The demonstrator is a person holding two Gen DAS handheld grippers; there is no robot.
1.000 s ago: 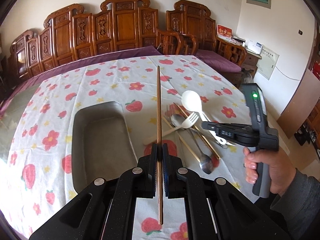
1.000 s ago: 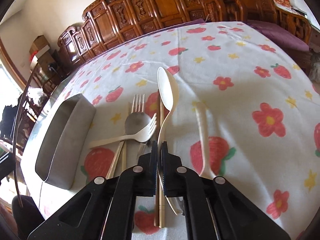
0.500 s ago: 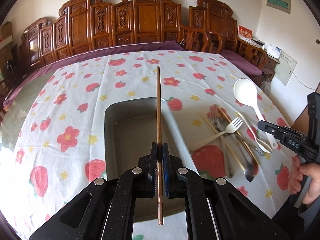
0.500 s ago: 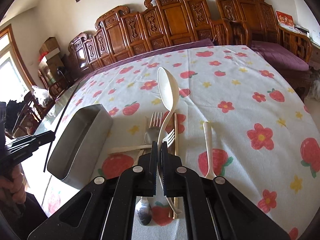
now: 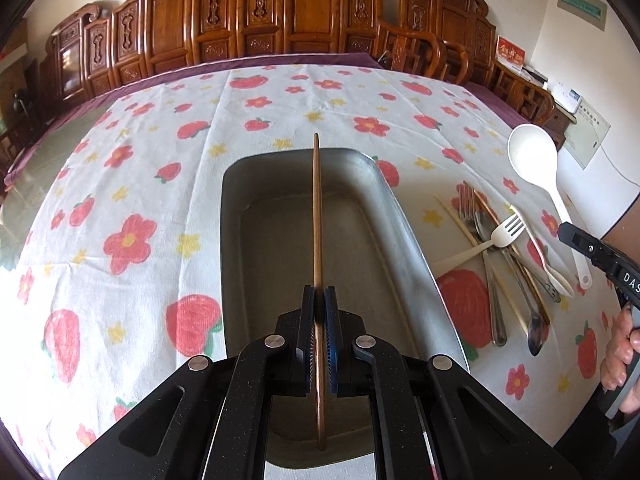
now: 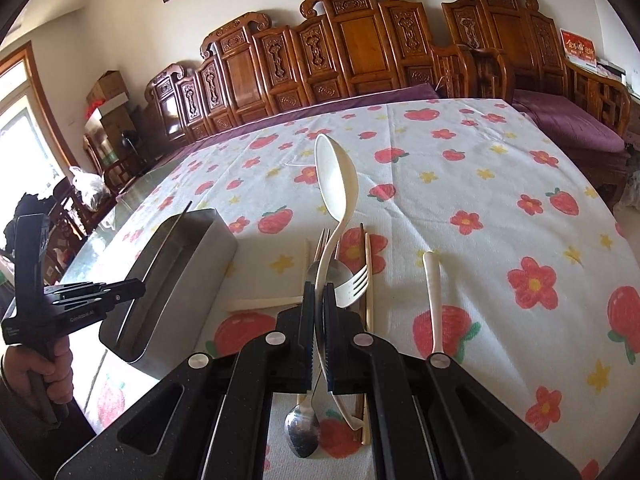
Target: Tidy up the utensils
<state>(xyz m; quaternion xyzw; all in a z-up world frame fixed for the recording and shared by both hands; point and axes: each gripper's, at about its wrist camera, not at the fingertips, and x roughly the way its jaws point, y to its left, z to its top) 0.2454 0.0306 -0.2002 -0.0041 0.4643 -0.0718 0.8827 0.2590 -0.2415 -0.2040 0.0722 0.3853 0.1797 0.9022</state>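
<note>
My left gripper [image 5: 319,294] is shut on a brown wooden chopstick [image 5: 317,208], which hangs lengthwise over the grey metal tray [image 5: 404,236]. From the right wrist view the same left gripper [image 6: 136,291] sits at the tray [image 6: 208,256] with the chopstick [image 6: 176,220] slanting above it. My right gripper [image 6: 319,292] is shut on the handle of a cream plastic spoon [image 6: 334,176], lifted above the utensil pile; that spoon [image 5: 534,160] shows at the right in the left wrist view. A cream fork [image 6: 354,286], a metal spoon [image 6: 302,430], a metal fork and chopsticks lie on the cloth.
A strawberry and flower tablecloth [image 5: 132,184] covers the round table. A second cream utensil [image 6: 432,292] lies apart to the right of the pile. Carved wooden chairs [image 5: 304,12] line the far side. A hand [image 5: 622,352] holds the right gripper's handle at the table's right edge.
My left gripper carried the chopstick leftward from beside the pile to over the tray and lower. My right gripper rose a little, lifting the cream spoon off the pile.
</note>
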